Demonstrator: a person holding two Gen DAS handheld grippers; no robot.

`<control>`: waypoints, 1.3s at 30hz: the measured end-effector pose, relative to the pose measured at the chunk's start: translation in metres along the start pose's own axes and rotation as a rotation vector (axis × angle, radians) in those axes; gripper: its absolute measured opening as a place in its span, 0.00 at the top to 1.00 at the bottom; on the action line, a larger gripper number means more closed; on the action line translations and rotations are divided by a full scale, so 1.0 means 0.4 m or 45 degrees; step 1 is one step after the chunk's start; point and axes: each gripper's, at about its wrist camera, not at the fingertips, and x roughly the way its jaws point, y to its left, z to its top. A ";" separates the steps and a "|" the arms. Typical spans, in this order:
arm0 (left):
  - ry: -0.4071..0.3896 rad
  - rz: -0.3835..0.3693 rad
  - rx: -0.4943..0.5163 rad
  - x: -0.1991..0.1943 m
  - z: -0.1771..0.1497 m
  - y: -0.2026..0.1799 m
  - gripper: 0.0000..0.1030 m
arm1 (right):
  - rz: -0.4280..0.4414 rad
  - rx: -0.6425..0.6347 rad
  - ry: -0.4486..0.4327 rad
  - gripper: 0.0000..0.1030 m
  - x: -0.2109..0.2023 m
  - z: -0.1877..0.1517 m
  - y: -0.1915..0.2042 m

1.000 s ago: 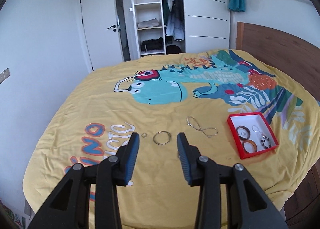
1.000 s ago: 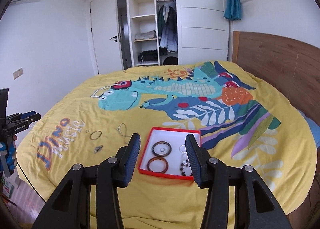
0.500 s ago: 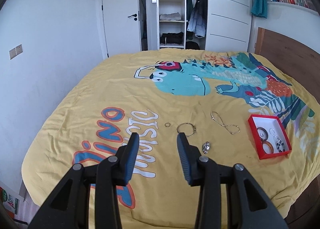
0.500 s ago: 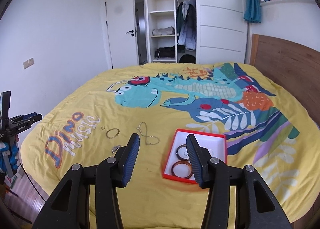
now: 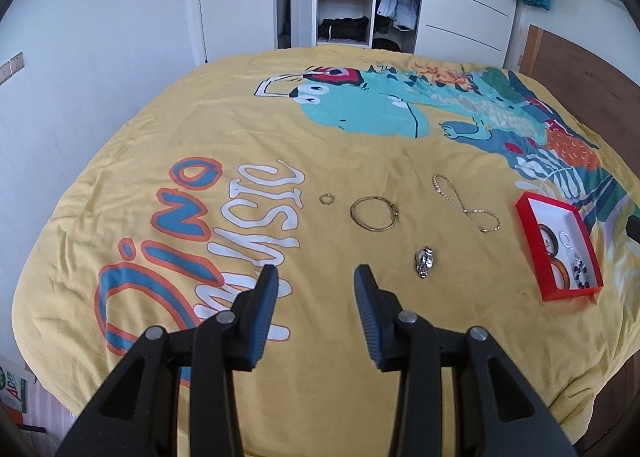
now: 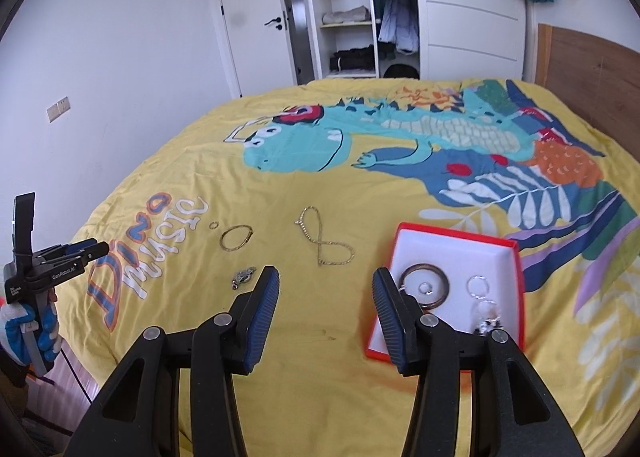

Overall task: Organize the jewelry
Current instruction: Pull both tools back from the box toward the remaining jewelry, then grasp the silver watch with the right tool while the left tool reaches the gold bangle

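On the yellow bedspread lie a small gold ring [image 5: 327,199], a gold bangle [image 5: 374,213], a gold chain [image 5: 466,203] and a silver trinket [image 5: 424,261]. A red box [image 5: 532,235] at the right holds several rings and bracelets. My left gripper [image 5: 316,281] is open and empty, above the bed short of the trinket. My right gripper [image 6: 326,283] is open and empty, hovering between the chain [image 6: 326,243] and the red box [image 6: 516,269]. The bangle [image 6: 236,237], trinket [image 6: 244,277] and left gripper [image 6: 96,247] also show in the right wrist view.
The bed's wooden headboard [image 6: 592,65] stands at the right. An open wardrobe [image 6: 360,9] and a white door [image 6: 256,21] are beyond the bed. The bed's near edge drops off below both grippers.
Both grippers have pulled back and swung left. The left one was over the bangle and now sits short of the trinket. The right one moved from over the box to its left.
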 end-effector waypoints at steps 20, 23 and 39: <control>0.165 -0.028 -0.015 0.233 -0.013 -0.020 0.64 | 0.171 -0.035 0.224 0.53 0.286 -0.074 0.100; 0.185 -0.035 -0.016 0.272 -0.011 -0.023 0.64 | 0.197 -0.055 0.265 0.53 0.332 -0.088 0.124; 0.230 -0.073 -0.011 0.420 0.025 -0.026 0.64 | 0.356 -0.023 0.375 0.62 0.582 -0.108 0.250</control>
